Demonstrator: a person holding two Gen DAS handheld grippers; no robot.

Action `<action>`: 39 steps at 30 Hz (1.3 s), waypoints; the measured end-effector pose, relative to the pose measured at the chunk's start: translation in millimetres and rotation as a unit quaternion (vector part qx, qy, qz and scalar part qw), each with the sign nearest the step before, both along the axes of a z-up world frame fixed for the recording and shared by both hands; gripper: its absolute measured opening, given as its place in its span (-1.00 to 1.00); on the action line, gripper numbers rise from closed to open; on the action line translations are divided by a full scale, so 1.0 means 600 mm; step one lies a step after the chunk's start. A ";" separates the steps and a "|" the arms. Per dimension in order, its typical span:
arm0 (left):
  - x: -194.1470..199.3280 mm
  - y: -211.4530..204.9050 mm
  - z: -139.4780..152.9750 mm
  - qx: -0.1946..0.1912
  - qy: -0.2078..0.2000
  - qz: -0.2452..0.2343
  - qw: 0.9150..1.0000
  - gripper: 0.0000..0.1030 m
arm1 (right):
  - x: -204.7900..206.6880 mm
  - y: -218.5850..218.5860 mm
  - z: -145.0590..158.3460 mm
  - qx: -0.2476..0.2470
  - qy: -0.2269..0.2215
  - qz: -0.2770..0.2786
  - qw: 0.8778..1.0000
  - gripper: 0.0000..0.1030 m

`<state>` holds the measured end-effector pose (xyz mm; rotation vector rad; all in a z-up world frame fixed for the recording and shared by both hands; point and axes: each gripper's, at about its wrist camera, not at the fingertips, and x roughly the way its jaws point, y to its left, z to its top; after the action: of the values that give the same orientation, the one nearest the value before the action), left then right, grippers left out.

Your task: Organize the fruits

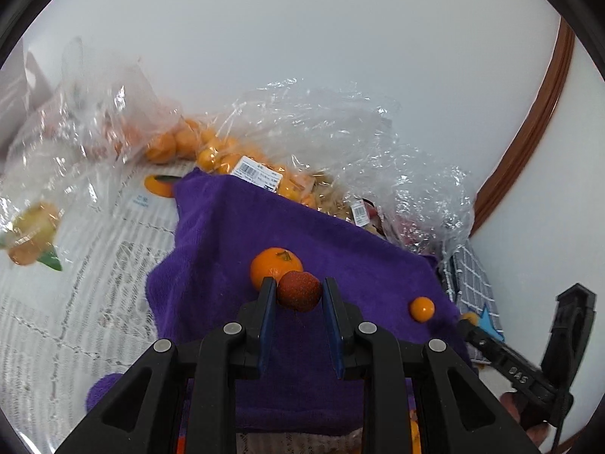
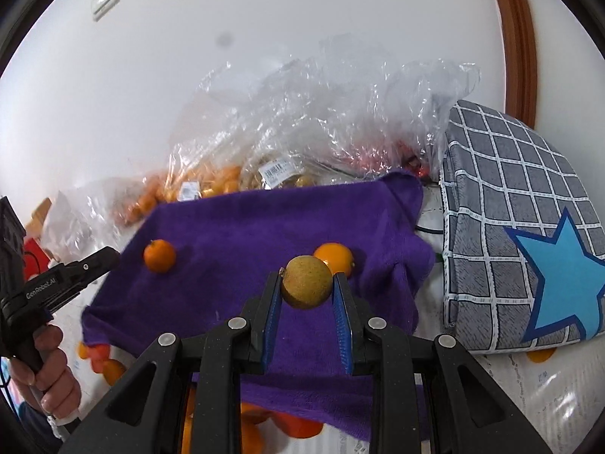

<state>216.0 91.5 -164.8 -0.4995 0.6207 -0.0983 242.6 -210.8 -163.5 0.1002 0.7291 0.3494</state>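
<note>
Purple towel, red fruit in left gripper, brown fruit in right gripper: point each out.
purple towel (image 1: 234, 234), left wrist view, bare middle of cloth.
red fruit (image 1: 298, 289), left wrist view, centre of its skin.
brown fruit (image 2: 307, 287), right wrist view, centre of its skin.

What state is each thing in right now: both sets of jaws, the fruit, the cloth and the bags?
Left gripper: jaws shut on a red strawberry.
Right gripper: jaws shut on a yellow-green round fruit.
Mandarin: loose on the cloth.
Small orange fruit: loose on the cloth.
Purple cloth: spread out, rumpled at its edges.
Plastic bags: crumpled, holding fruit.
</note>
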 end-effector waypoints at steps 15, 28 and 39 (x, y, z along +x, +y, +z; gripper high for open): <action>0.018 -0.023 -0.017 0.073 0.027 0.005 0.997 -0.55 | 0.023 0.025 -0.052 -0.026 0.032 0.013 0.999 -0.48; 0.024 -0.030 -0.027 0.090 0.033 0.004 0.995 -0.55 | 0.031 0.042 -0.066 -0.052 0.050 0.016 0.997 -0.48; 0.025 -0.028 -0.029 0.085 0.033 -0.004 0.996 -0.50 | 0.033 0.047 -0.067 -0.063 0.051 0.019 0.996 -0.44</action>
<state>231.0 74.6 -182.0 -0.3367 0.6890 -0.0369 262.5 -182.7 -203.8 -0.0155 0.8540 0.3345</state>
